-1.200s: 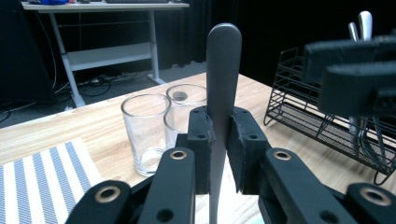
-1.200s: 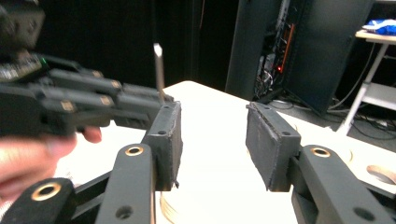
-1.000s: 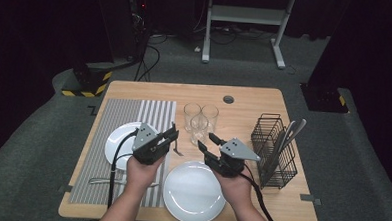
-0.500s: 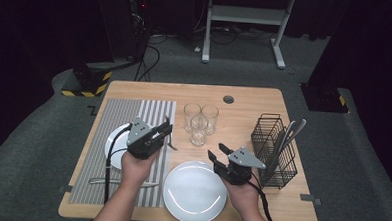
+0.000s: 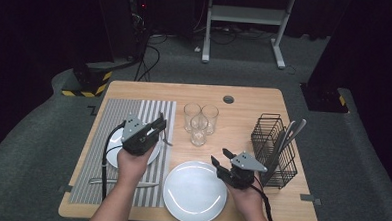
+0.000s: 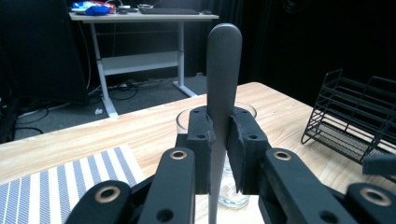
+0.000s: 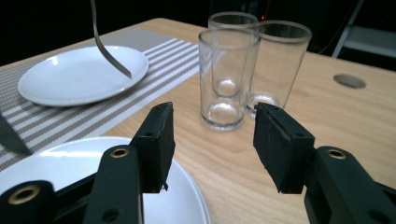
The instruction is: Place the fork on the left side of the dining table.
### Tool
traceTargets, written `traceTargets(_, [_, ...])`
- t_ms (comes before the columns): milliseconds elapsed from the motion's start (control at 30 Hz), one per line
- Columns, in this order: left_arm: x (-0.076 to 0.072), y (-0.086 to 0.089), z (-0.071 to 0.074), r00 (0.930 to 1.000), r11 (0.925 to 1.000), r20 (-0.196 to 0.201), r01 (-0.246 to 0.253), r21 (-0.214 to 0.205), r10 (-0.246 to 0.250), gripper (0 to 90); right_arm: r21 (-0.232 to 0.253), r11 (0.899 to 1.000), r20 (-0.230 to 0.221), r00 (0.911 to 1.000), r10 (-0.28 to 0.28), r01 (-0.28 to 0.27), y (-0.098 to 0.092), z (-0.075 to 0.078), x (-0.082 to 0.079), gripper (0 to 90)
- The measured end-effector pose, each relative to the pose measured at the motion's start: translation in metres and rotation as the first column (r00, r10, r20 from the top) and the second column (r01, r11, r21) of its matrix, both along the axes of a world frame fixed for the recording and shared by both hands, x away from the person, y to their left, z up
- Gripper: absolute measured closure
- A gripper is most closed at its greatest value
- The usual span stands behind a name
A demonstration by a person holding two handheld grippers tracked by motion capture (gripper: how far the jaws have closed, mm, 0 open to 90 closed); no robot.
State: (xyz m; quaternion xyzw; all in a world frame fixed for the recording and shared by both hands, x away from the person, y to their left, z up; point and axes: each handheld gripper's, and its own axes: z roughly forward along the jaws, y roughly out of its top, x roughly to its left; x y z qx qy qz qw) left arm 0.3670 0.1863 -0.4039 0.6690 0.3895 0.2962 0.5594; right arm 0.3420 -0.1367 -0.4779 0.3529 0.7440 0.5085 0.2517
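Left tongs [image 6: 219,140]: clamped on a fork [image 6: 223,74], held over the small plate [image 5: 113,149] near the tabletop's left edge.
Right tongs [image 7: 212,144]: empty, jaws just widening, lowered beside the large plate [image 5: 194,191] by the front edge.
Meaning: probably fork placement next.

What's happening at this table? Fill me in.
A person is laying a table with a claw in each hand. The left claw is clamped on a utensil's handle, above the small plate on the striped placemat. The right claw, jaws just opening and empty, sits by the large plate, facing three glasses.
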Motion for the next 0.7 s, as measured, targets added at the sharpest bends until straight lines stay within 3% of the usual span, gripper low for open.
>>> traceTargets(333, [0.007,0.003,0.008,0.9999,0.9999,0.003,-0.011,0.013,0.011,79.3,-0.013,1.0,-0.04,0.9988,-0.029,0.028,-0.005,-0.024,-0.005,43.3])
traceTargets(433, [0.011,0.004,0.01,0.9998,0.9998,0.005,-0.018,0.008,0.018,79.3,-0.036,0.999,-0.034,0.9988,-0.035,0.034,-0.006,-0.028,-0.007,42.8])
traceTargets(700, [0.023,0.005,0.011,0.9995,0.9993,0.002,-0.032,0.017,0.032,79.2,-0.031,0.999,-0.045,0.998,-0.044,0.043,-0.013,-0.034,-0.008,40.9])
